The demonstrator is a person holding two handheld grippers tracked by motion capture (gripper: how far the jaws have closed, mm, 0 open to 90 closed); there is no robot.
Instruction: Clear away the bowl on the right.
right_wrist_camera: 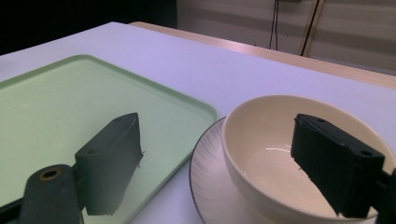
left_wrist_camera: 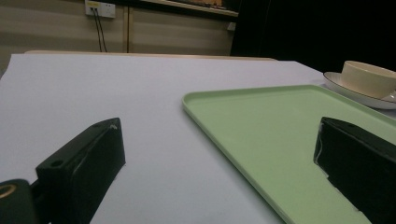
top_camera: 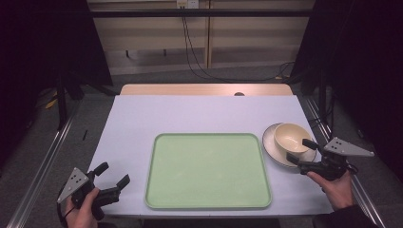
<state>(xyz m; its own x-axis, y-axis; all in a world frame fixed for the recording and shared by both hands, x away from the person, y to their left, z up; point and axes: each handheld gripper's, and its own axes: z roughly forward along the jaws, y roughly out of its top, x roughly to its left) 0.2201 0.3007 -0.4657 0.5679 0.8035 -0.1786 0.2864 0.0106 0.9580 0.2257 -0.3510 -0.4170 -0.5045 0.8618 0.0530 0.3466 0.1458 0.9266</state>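
Right hand-held gripper (top_camera: 300,151): jaws spread wide, nothing pinched. From the high view it reaches in from the bench's right edge toward the bowl (top_camera: 292,137). In the right gripper view one jaw hangs over the bowl's hollow, the other outside its wall above the gap between saucer and tray. Whether a jaw touches the rim I cannot tell.
Right hand (top_camera: 335,186): wraps the gripper's body near the bench's front right corner; the grey three-cornered plate sits on top.
Left hand-held gripper (top_camera: 114,173): jaws spread, empty, held at the bench's front left corner, apart from the tray. In the left gripper view one jaw stands over bare bench, the other over the tray's near side.
Left hand (top_camera: 84,209): grips the body at the front edge.
Bench (top_camera: 142,118): covered by a pale lilac-white sheet, with a strip of light wood showing along the far edge.
Tray (top_camera: 208,137): pale green, rounded corners, low raised rim, lying flat at the middle of the bench toward the front edge.
Room: dim, with dark drapes on both sides, a pale panelled wall behind, black cables hanging from a wall socket, and metal rails on the floor along both bench sides.
Bowl: cream, round, glossy inside, upright on the saucer (top_camera: 271,145) near the bench's right edge, just beside the tray's far right corner.
Saucer: white with a thin dark rim line and fine ribbing, wider than the bowl.
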